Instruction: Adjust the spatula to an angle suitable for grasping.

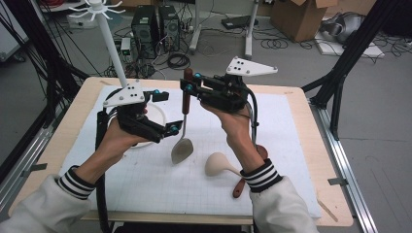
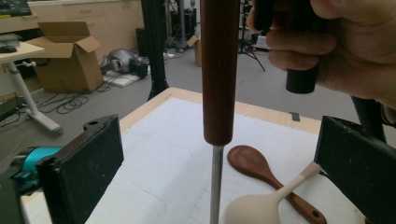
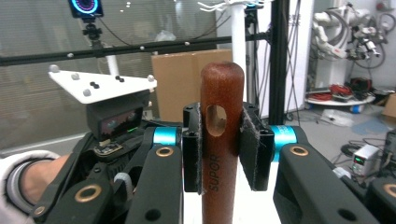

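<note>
Over the desk [image 1: 301, 160], your right hand-held gripper [image 1: 188, 83] is clamped on the wooden handle top of the spatula [image 1: 184, 124], which hangs upright, blade just above the mat, while your left hand-held gripper [image 1: 167, 112], jaws wide apart and empty, sits just left of its shaft.

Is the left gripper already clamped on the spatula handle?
No: in the left gripper view the left gripper stands wide open, both pads clear of the wooden handle between them.
</note>
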The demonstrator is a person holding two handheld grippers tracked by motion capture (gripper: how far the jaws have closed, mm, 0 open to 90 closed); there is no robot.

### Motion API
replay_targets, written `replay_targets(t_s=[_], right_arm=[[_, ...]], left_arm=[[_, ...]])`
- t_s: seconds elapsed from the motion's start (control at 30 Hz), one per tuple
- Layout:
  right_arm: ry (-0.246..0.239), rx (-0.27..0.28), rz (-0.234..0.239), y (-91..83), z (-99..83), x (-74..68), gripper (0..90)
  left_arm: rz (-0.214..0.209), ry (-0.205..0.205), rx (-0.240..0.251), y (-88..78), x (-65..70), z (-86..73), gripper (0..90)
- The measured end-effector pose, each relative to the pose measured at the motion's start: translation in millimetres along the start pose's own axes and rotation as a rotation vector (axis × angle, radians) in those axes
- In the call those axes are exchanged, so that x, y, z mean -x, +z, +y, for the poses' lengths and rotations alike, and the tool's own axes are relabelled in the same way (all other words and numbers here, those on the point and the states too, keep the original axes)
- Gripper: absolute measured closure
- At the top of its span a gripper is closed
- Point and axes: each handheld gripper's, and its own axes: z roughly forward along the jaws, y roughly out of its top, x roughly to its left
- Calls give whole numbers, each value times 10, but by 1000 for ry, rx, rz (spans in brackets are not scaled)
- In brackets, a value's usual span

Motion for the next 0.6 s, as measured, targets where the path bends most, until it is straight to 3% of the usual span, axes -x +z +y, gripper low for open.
replay_targets(t_s=[0.17,0.37,0.6], right_arm=[[-16,-10,-52,44,2,-62,730],[-27,-17,-105,94,4,-124,730],[-28,1,-147,135,11,-189,729]], left_arm=[[61,-23,16,17,-14,27,21],[103,-39,18,51,-9,41,22],[118,-35,35,57,1,50,114]])
